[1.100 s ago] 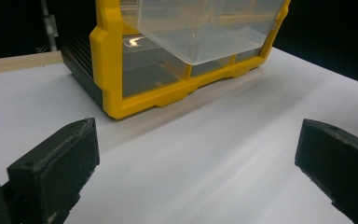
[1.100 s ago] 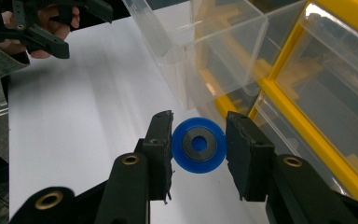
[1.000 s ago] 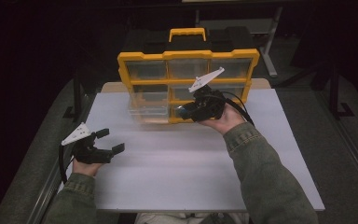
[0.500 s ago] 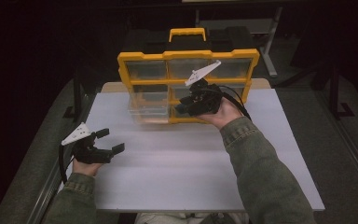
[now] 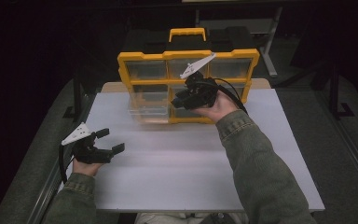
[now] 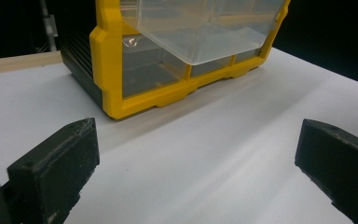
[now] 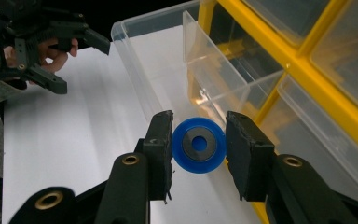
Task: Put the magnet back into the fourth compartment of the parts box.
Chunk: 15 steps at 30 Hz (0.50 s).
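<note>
Yellow-framed parts organizer [image 5: 186,60] with clear drawers stands at the far edge of a white table [image 5: 182,177]. One clear drawer [image 7: 168,65] is pulled out. The right claw [image 7: 198,154] is closed on a blue disc [image 7: 199,145] with a dark centre, held over that open drawer. The left claw [image 5: 109,141] rests low at the table's near left, jaws wide apart and empty.

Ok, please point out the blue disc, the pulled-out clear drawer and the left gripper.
blue disc [image 7: 198,145]: right gripper view, its dark centre.
clear drawer [image 7: 144,65]: right gripper view, its near side wall.
left gripper [image 5: 111,140]: high view, midway between its fingers.
</note>
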Available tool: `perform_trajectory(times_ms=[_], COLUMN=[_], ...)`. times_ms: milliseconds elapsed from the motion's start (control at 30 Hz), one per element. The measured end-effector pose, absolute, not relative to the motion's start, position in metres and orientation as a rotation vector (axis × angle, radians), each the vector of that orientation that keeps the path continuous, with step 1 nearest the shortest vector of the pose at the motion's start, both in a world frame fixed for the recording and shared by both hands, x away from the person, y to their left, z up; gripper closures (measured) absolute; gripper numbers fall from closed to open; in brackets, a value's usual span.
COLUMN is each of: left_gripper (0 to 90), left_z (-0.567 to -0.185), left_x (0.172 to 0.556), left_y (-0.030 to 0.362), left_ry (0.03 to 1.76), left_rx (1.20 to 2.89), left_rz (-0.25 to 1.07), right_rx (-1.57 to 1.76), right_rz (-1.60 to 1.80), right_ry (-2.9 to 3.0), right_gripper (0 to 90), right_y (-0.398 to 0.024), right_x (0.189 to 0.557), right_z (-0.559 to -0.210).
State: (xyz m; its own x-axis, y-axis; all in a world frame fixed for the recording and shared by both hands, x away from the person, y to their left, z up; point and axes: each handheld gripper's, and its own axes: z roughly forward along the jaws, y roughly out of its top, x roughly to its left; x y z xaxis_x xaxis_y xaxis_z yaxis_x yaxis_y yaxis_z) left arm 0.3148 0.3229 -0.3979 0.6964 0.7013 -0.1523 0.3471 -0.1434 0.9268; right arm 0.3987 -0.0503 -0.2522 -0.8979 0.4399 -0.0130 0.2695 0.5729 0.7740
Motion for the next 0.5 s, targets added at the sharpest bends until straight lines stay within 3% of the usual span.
perform_trajectory(times_ms=[500], left_gripper=[0.0], left_z=[-0.398], left_x=[0.315], left_y=[0.323], left_ry=[0.839], left_rx=[1.743], left_rz=[0.379], right_rx=[0.558], right_rz=[1.263], right_ry=[2.595], right_gripper=[61.3], right_y=[-0.031], right_x=[0.400], right_z=[-0.236])
